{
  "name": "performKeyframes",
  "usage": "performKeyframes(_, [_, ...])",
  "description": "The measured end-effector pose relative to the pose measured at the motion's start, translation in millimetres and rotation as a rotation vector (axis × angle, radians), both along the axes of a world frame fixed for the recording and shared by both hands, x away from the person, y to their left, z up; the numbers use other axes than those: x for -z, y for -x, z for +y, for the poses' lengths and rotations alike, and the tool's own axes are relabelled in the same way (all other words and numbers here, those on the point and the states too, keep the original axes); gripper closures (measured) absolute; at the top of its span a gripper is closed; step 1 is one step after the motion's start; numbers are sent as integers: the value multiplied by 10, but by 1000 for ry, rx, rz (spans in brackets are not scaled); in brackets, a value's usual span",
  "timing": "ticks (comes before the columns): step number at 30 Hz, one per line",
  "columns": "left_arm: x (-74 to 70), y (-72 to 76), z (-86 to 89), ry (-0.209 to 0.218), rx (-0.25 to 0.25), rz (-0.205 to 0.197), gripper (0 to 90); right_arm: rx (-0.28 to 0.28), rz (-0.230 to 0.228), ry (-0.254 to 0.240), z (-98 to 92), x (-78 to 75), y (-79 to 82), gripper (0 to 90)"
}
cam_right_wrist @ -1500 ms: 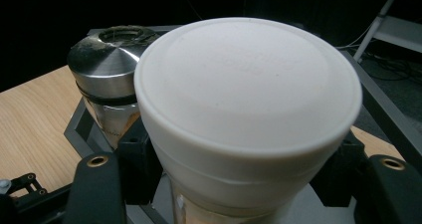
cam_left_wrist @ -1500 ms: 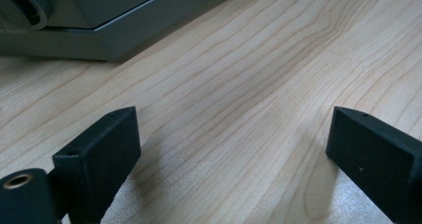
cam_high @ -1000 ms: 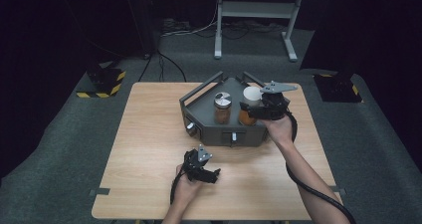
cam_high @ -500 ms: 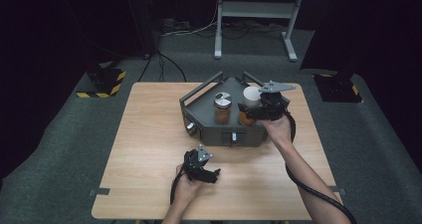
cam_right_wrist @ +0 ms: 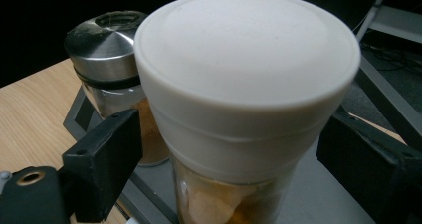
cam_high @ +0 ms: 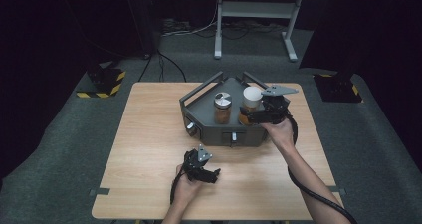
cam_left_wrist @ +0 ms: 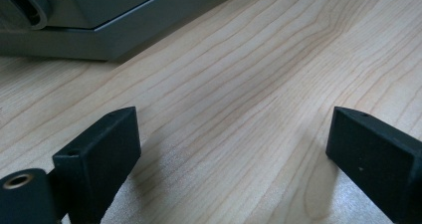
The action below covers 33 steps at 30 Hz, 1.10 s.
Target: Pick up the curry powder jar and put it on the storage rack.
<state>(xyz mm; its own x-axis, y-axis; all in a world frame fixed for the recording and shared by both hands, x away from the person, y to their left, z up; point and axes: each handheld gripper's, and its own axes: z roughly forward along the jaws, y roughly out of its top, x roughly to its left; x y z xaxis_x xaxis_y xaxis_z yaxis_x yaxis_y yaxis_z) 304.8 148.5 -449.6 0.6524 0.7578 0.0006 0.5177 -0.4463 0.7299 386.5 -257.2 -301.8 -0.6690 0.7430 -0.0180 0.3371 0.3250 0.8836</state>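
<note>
A glass jar with a white lid (cam_right_wrist: 249, 84) stands in the grey tray (cam_high: 209, 127), at its right side (cam_high: 252, 97). Beside it stands a jar with a metal lid (cam_high: 222, 107) and brown contents (cam_right_wrist: 107, 40). My right gripper (cam_right_wrist: 234, 154) reaches in from the tray's right (cam_high: 247, 115). Its jaws have just been opening and now stand on either side of the white-lidded jar, with a gap on each side. My left gripper (cam_high: 214, 175) rests low on the wooden table (cam_high: 149, 134) in front of the tray, open over bare wood (cam_left_wrist: 234, 149).
The tray has raised handles along its back edges and a small knob (cam_high: 190, 128) on its front left corner. In the left gripper view its grey wall (cam_left_wrist: 99, 30) lies just ahead. Striped floor bases (cam_high: 107, 82) and a metal stand (cam_high: 254, 7) sit beyond the table.
</note>
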Motion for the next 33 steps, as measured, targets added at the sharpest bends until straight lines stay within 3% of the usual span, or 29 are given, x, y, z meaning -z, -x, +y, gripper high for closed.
performKeyframes(33, [1, 1, -1, 1, -1, 0, 70, 9, -19, -14, -267, 145, 338, 101])
